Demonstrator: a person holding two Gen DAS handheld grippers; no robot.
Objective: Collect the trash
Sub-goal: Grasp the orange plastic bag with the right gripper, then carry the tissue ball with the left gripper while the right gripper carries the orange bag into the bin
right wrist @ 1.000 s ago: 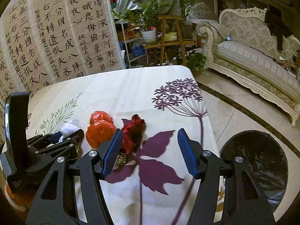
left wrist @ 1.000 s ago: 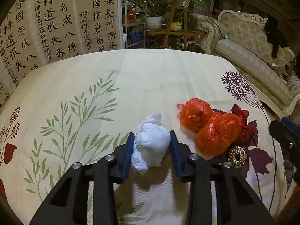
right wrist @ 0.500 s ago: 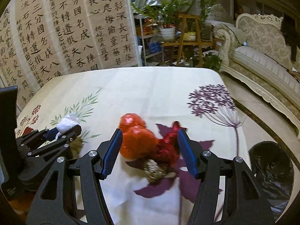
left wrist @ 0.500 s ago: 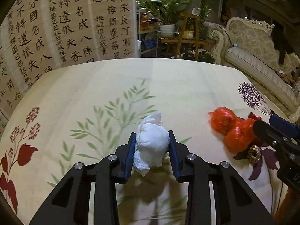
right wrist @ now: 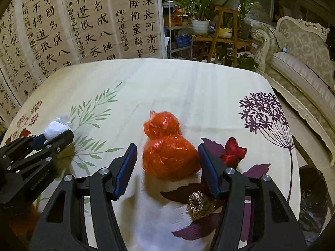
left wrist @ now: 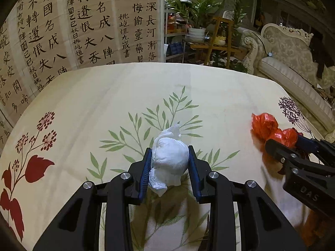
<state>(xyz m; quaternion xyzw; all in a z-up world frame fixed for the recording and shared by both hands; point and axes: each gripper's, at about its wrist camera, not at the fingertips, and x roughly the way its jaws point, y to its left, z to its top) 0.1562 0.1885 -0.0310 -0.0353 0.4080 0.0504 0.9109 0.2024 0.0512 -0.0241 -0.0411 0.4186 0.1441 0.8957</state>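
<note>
A crumpled white tissue wad (left wrist: 169,159) is clamped between the blue pads of my left gripper (left wrist: 169,152), just above the floral tablecloth (left wrist: 146,87). A knotted orange-red plastic bag (right wrist: 167,156) lies on the cloth between the fingers of my right gripper (right wrist: 167,148). Those jaws are closing: the right pad is at the bag's side and a small gap shows at the left pad. In the right wrist view the left gripper (right wrist: 54,135) with the tissue wad (right wrist: 56,125) is at the far left. The left wrist view has the bag (left wrist: 264,123) at its right edge.
A red ribbon bow (right wrist: 233,152) and a gold ornament (right wrist: 200,204) lie beside and under my right finger. A black-lined bin (right wrist: 312,198) stands on the floor past the table's right edge. Behind are a calligraphy screen (right wrist: 83,21), potted plants (right wrist: 200,25) and a sofa (right wrist: 303,67).
My right gripper has swung left until it straddles the orange-red bag, and its jaws have narrowed. My left gripper has carried the tissue wad leftward, away from the bag.
</note>
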